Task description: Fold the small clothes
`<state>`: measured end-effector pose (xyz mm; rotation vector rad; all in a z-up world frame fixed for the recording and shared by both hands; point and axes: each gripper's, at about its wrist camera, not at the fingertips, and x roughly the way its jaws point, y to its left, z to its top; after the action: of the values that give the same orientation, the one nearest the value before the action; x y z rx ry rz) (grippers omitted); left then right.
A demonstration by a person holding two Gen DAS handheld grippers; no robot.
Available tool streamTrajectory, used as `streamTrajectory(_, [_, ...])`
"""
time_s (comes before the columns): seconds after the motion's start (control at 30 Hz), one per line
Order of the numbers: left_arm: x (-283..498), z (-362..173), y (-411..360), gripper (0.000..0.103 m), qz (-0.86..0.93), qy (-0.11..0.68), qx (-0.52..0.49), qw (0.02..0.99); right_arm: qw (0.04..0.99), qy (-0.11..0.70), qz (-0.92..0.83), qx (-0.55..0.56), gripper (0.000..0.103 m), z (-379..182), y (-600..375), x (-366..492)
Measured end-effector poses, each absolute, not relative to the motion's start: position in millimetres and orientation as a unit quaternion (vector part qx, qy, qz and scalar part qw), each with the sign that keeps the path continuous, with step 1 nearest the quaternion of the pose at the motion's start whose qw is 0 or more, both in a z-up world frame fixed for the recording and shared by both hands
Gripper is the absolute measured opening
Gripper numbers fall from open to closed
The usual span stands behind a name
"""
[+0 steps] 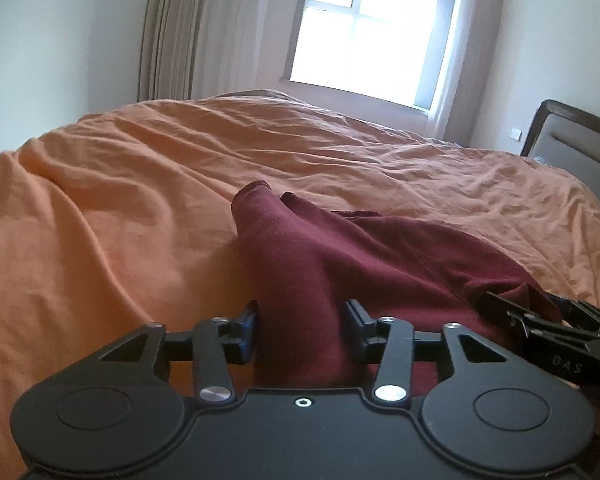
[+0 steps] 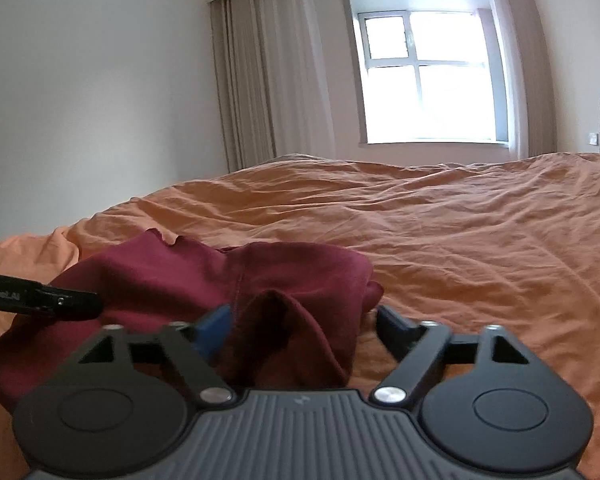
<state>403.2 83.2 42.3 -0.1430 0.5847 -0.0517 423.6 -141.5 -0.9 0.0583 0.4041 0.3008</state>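
Bedroom setting: pale walls, beige curtain (image 1: pixel 172 28), bright window (image 1: pixel 364 32), padded headboard (image 1: pixel 572 148) at far right.

Left wrist view. Orange bedspread (image 1: pixel 120 200), creased, fills the middle ground. Maroon garment (image 1: pixel 340 256) lies crumpled on it, centre to right. Left gripper (image 1: pixel 302 330): jaws part-way apart, a raised fold of the maroon cloth standing between the blue pads (image 1: pixel 249 330); whether the pads press it cannot be told. Right gripper (image 1: pixel 540 320) enters at lower right, its tip against the garment's edge; jaw state unclear from here.

Right wrist view. Same bedspread, window and curtain. Garment heaped at lower left. Right gripper: jaws wide apart, a peak of cloth rising between them, nearer the left blue pad (image 2: pixel 214 330), clear of the right finger. Left gripper enters at left edge, tip over the garment.
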Motion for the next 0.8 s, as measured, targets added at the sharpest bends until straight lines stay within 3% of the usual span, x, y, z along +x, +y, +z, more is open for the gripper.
streamTrajectory(0.2, [389, 52, 83, 0.081, -0.012, 0.282, -0.085, 0.956, 0.974, 0.18, 0.134, 0.035, 0.102, 11, -148, 409])
streamTrajectory(0.4, [359, 72, 84, 0.097, -0.003, 0.258, -0.099, 0.961, 0.979, 0.147, 0.134, 0.042, 0.103, 37, -152, 381])
streamTrajectory(0.8, [278, 112, 79, 0.102, 0.004, 0.201, -0.092, 0.975, 0.983, 0.096, 0.151, 0.052, 0.103, 87, -152, 305])
